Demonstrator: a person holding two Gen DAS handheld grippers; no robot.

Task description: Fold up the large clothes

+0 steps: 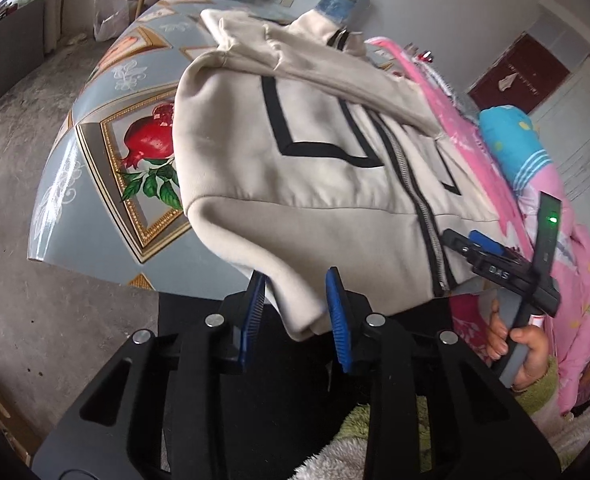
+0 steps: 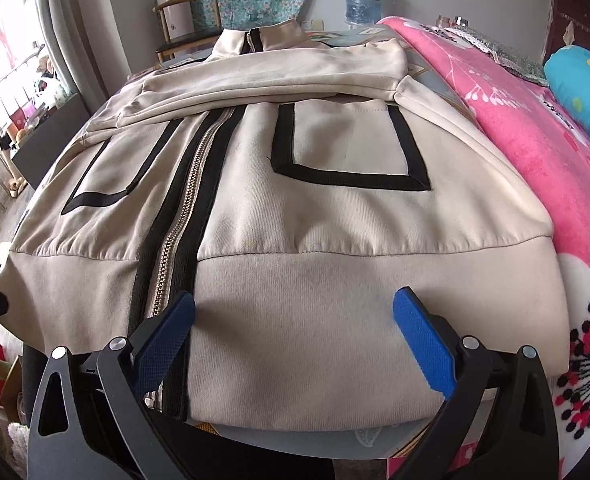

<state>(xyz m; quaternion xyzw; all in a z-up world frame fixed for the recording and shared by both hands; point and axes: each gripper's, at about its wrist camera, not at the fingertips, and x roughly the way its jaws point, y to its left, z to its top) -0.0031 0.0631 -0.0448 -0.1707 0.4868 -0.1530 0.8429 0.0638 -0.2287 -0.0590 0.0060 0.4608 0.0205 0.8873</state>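
1. Jaws of left gripper [image 1: 297, 300]: pinched on hem corner of jacket [image 1: 231, 152], held off the table [image 1: 95, 200] edge.
2. Jaws of right gripper [image 2: 295, 320]: spread wide, hem just ahead, ungripped.
3. Probably needed: equal bite beside zip [image 2: 183, 184], corners lifted level.
4. Counted: one jacket, one zip, two pockets [image 2: 347, 148], two grippers.

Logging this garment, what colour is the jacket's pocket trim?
Black trim on the cream jacket; clearest from the right wrist.

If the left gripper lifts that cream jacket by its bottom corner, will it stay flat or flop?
The cream jacket will likely flop: its hem corner already droops off the table between the left gripper pads. The folded sleeve may slide off. The zipper adds slight weight.
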